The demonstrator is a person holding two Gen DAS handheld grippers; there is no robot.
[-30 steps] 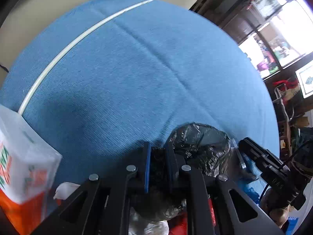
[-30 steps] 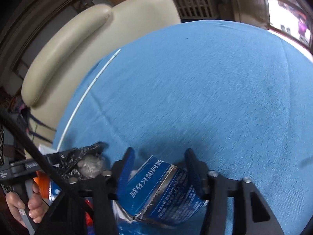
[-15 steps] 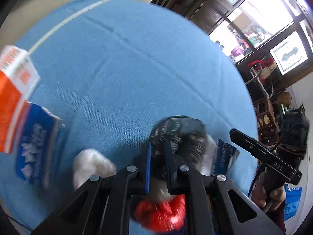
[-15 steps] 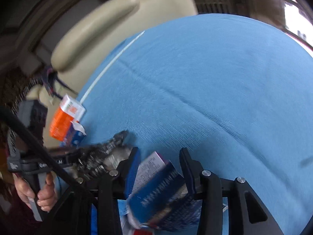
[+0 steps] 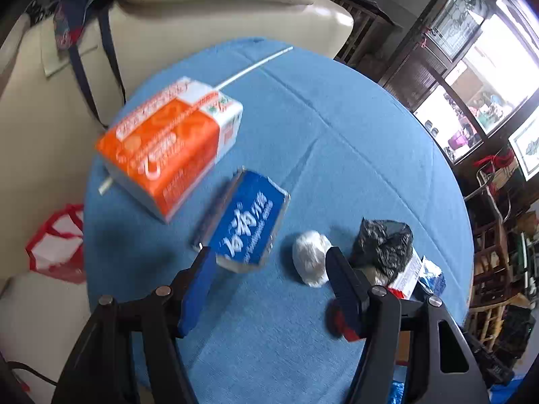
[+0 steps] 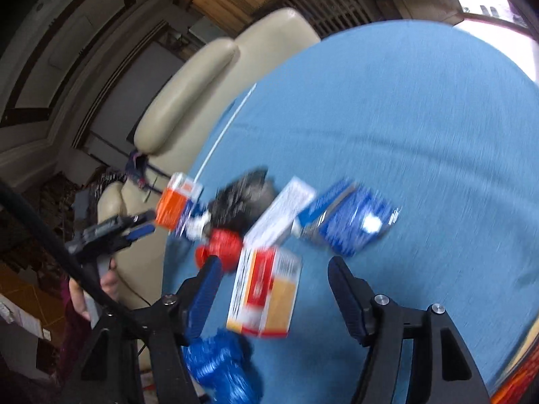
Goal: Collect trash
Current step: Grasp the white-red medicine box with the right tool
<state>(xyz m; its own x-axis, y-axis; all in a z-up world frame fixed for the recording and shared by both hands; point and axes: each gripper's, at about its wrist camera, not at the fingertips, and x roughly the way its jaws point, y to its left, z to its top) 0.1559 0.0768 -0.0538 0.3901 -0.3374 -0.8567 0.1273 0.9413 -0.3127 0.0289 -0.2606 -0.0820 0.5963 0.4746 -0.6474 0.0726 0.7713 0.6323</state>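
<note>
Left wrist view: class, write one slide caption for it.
Open, empty tongs above a blue tablecloth strewn with an orange carton, blue packet, white wad and black bag.

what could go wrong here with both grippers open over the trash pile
1. The black bag and red-and-white box lie close to the table edge nearest the person, so a nudge could knock them off.
2. The left gripper is opening with nothing between its fingers; the white wad beside one finger could roll if clipped.
</note>
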